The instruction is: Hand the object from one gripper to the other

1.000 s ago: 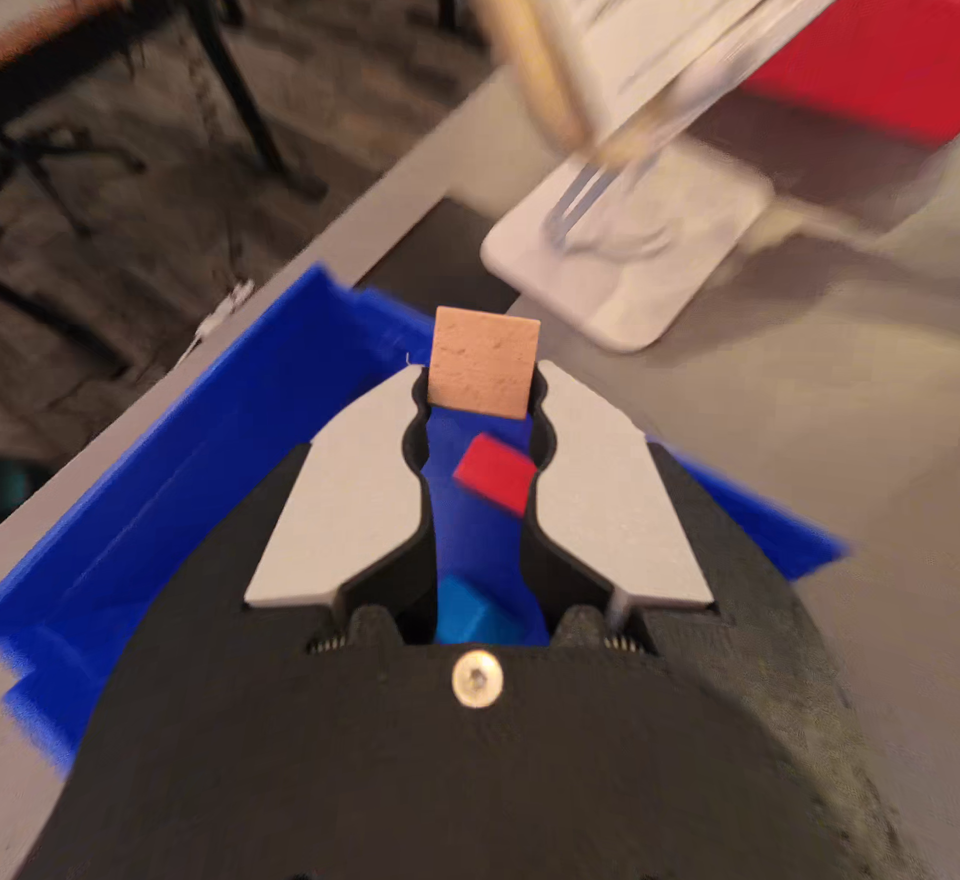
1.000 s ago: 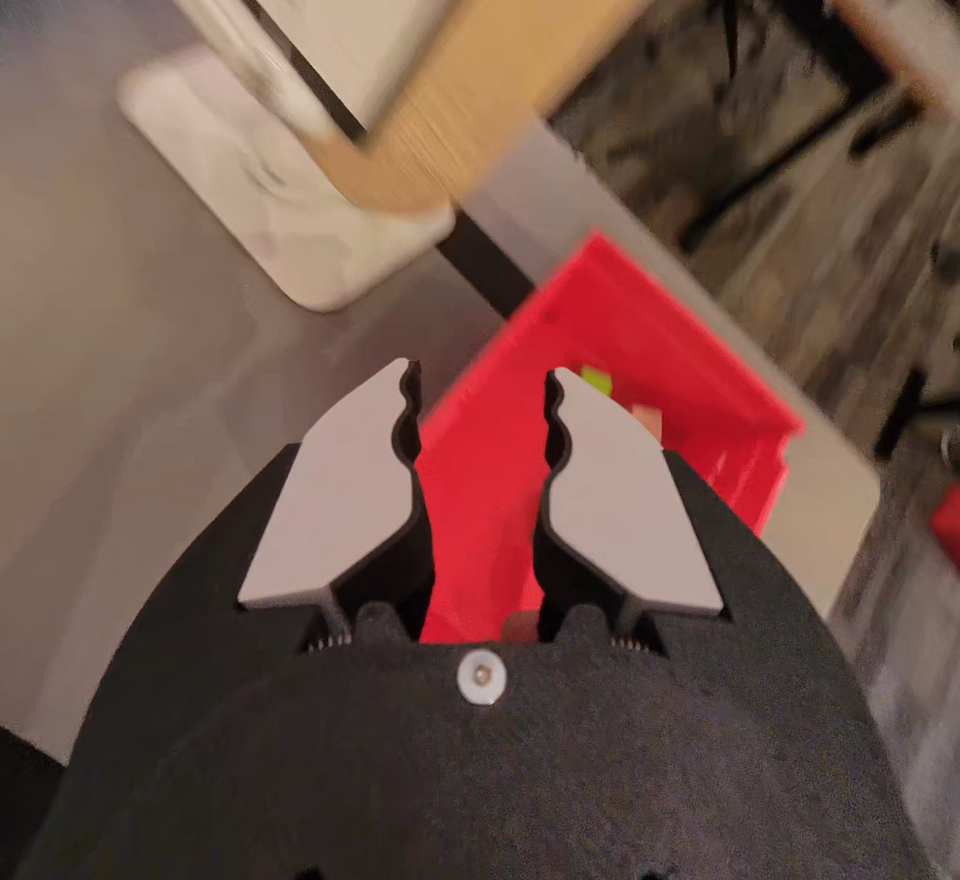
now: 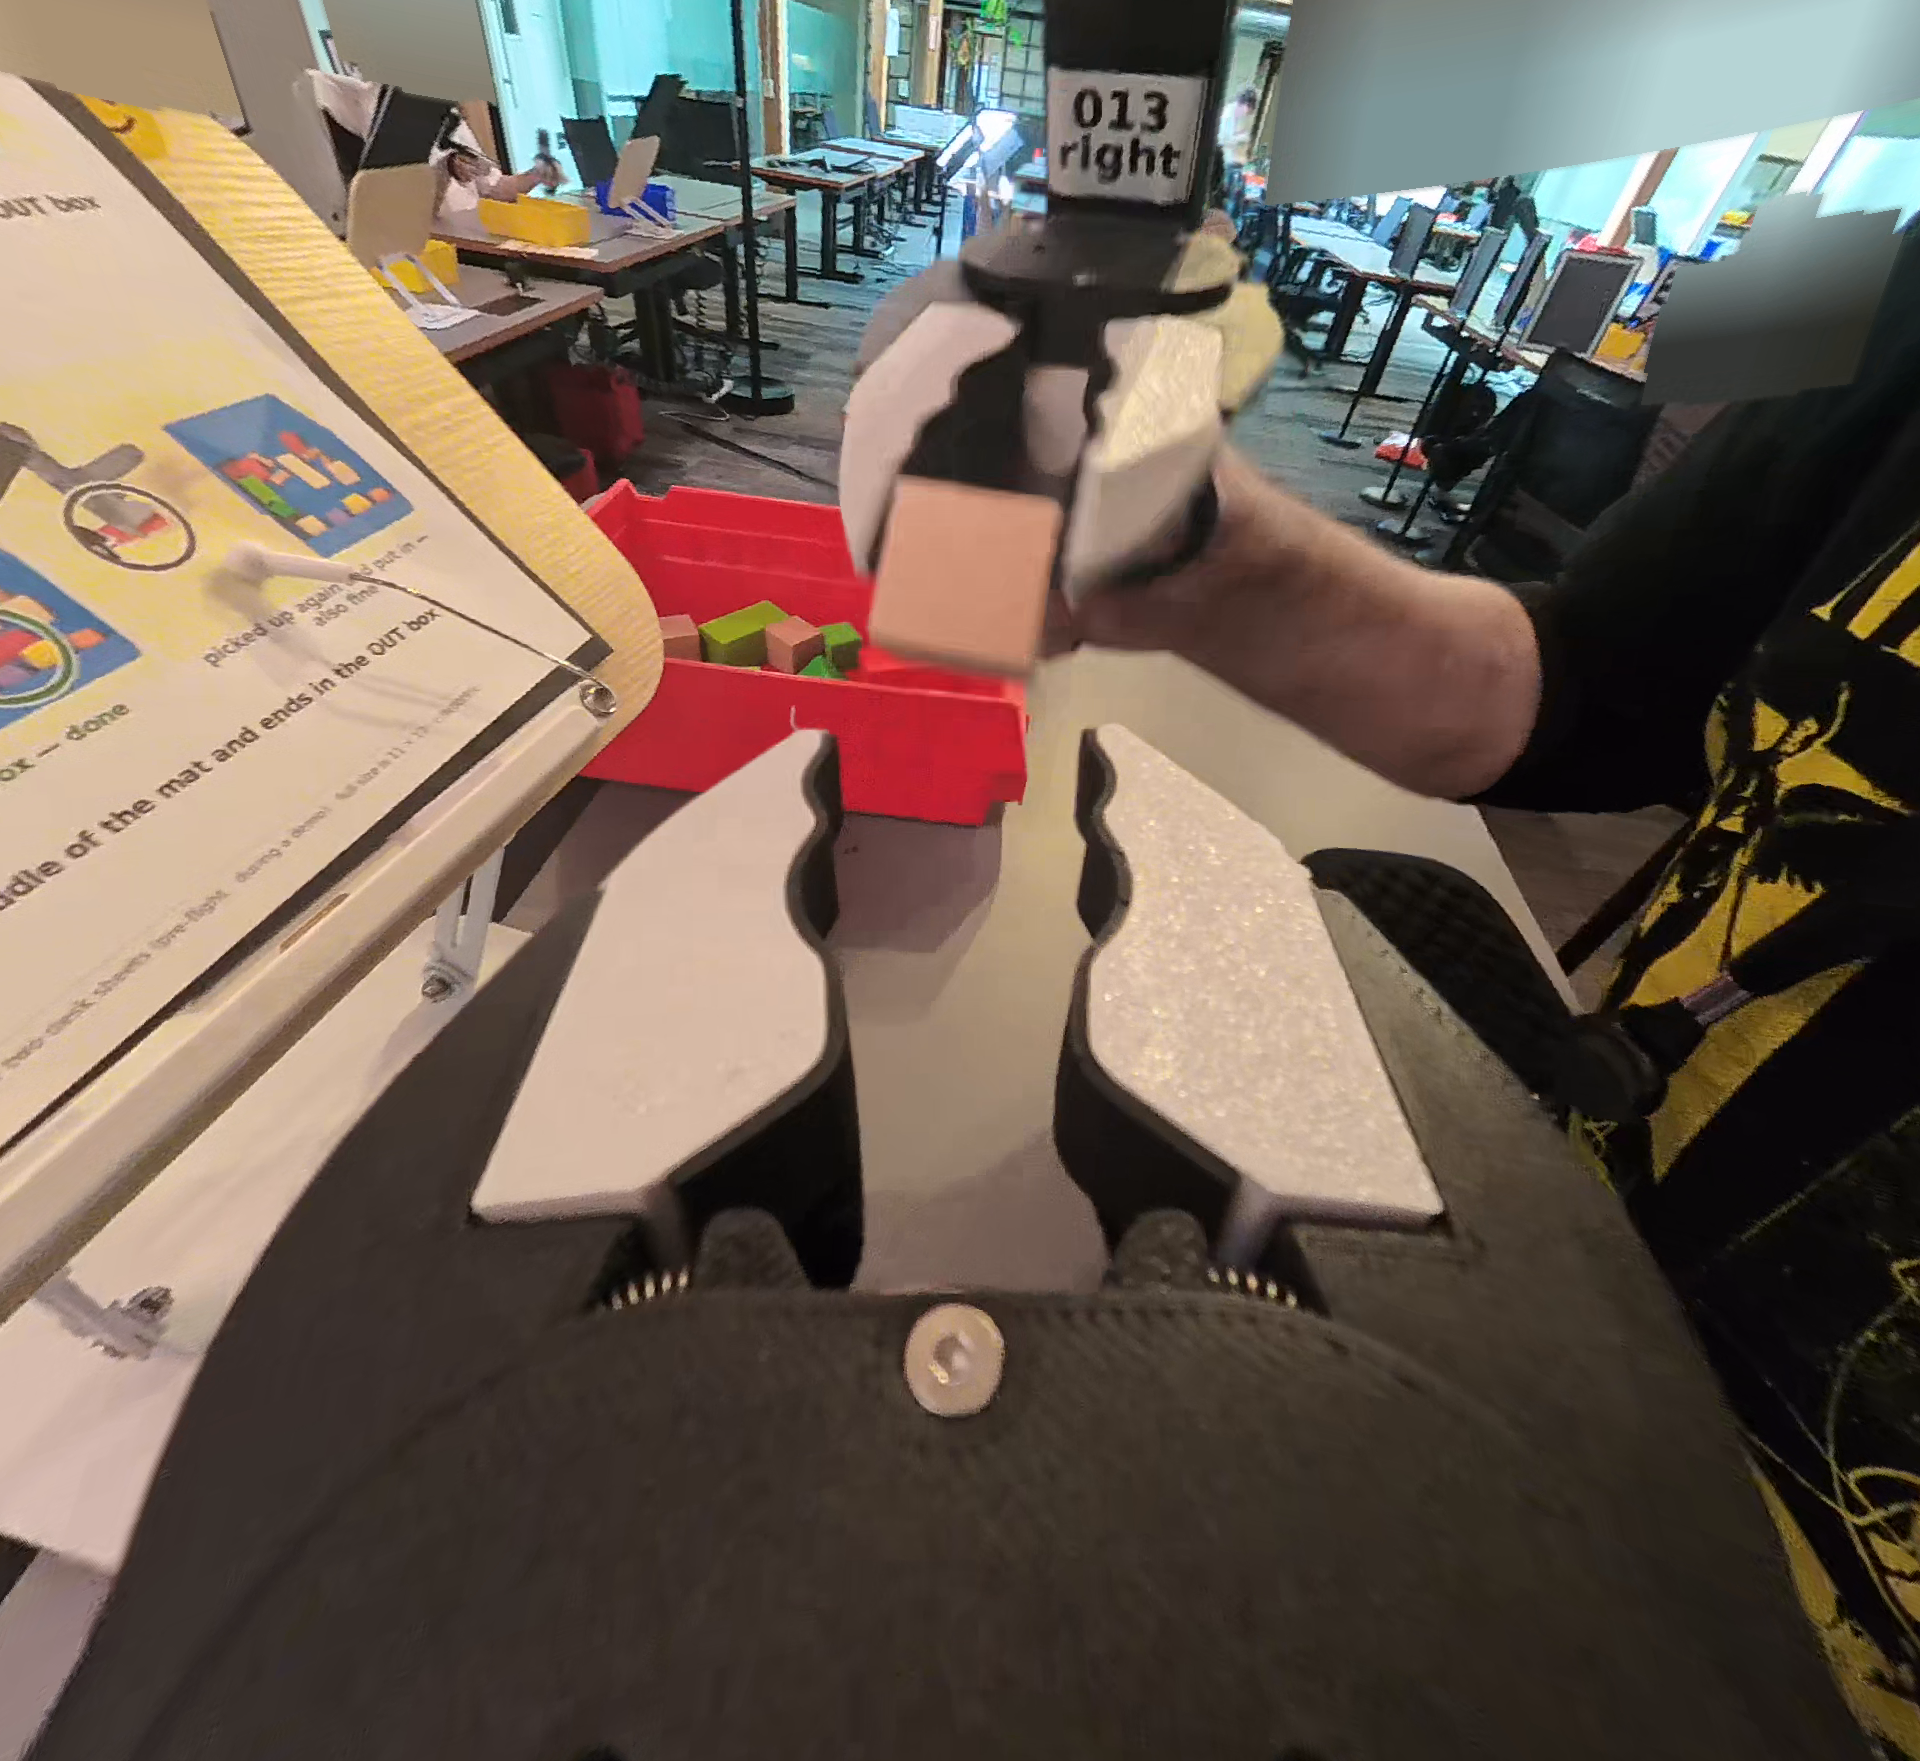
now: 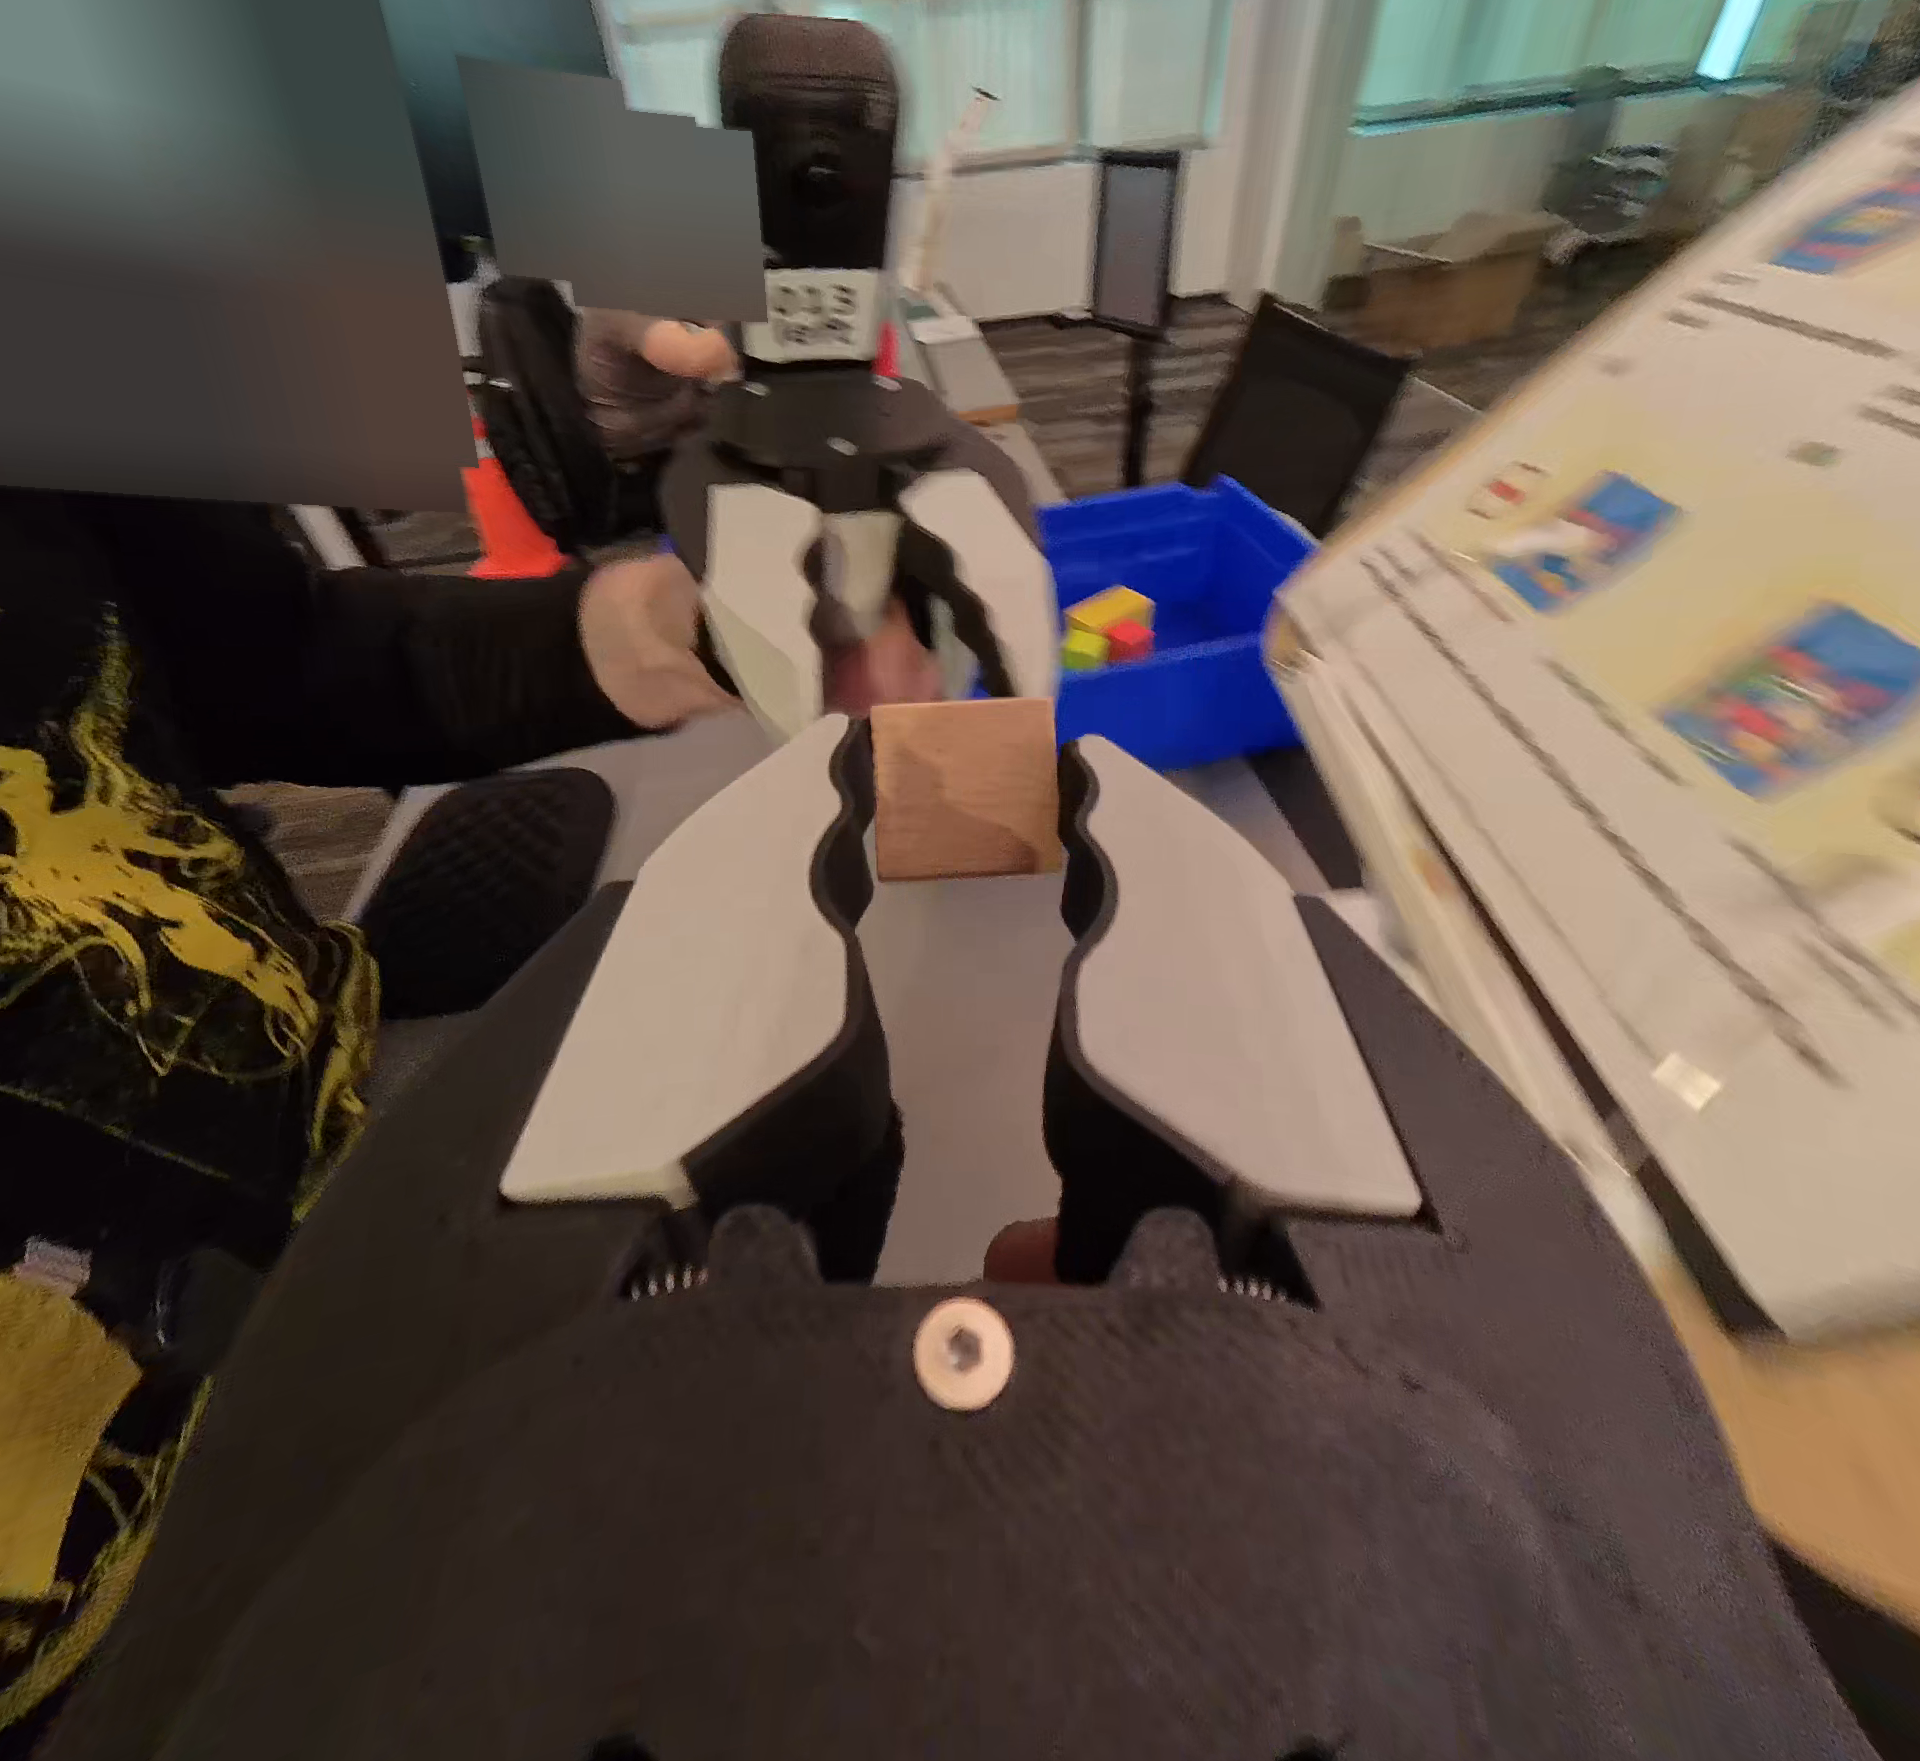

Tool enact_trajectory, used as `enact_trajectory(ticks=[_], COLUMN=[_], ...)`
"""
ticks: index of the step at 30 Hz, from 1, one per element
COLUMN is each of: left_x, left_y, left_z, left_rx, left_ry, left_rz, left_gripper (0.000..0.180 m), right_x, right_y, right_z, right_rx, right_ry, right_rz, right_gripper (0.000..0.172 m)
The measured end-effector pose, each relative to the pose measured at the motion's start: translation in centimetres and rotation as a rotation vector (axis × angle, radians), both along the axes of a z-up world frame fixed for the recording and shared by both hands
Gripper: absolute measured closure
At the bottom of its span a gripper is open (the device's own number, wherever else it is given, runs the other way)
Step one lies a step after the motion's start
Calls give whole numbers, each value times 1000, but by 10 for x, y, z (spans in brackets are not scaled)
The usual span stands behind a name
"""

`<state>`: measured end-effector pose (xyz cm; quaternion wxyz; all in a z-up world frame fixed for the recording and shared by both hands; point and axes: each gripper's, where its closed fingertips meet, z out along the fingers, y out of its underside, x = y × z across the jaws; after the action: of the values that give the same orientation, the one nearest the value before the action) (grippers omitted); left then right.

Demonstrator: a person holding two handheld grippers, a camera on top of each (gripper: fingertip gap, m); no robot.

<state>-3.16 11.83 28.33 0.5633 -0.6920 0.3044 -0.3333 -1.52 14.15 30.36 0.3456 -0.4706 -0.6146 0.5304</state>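
Observation:
A tan wooden block (image 4: pixel 966 792) sits between my right gripper's (image 4: pixel 961 745) pads, which are shut on it and hold it in the air. In the left wrist view the same block (image 3: pixel 961 579) shows at the tips of the right gripper (image 3: pixel 977 558), which faces me. My left gripper (image 3: pixel 956 755) is open and empty, its fingertips just short of the block and a little below it. In the right wrist view the left gripper (image 4: pixel 904 672) shows just beyond the block, its fingers spread and nothing between them.
A red bin (image 3: pixel 914 745) with green and brown blocks stands on the grey table behind the handover. A blue bin (image 4: pixel 1174 693) holds yellow, green and red blocks. An instruction sheet on a stand (image 3: pixel 260 568) is close beside both grippers. A person's forearm (image 3: pixel 1351 641) holds the right gripper.
A second ago my left gripper held the tan block over the blue bin and my right was open over the red bin. Both rose to face each other; the right now holds the block, the left has opened.

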Motion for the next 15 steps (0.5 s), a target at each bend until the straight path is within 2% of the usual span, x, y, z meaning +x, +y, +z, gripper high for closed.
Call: enact_trajectory(ticks=[1,3,5,7,11,15], left_x=[-4,-13,-21,-27,-27,-24], left_y=[-1,-3,-6,-8,-13,-13], left_z=[0,0,-2,-11,-23,-30], left_rx=[2,3,-6,-28,-67,-84], left_ry=[7,14,23,52,44,72], left_rz=[8,29,47,66,66,66], left_gripper=[140,147,152,157,159,160], right_x=[16,56,106,149,202,223], right_y=[22,73,127,155,173,167], right_z=[-3,-23,-59,-94,-169,-221], right_rx=[4,23,62,13,-39,-22], right_ry=[-43,-194,-438,-635,-966,-1167], right_rz=[-61,-202,-379,-440,-432,-378], right_gripper=[139,139,140,140,140,139])
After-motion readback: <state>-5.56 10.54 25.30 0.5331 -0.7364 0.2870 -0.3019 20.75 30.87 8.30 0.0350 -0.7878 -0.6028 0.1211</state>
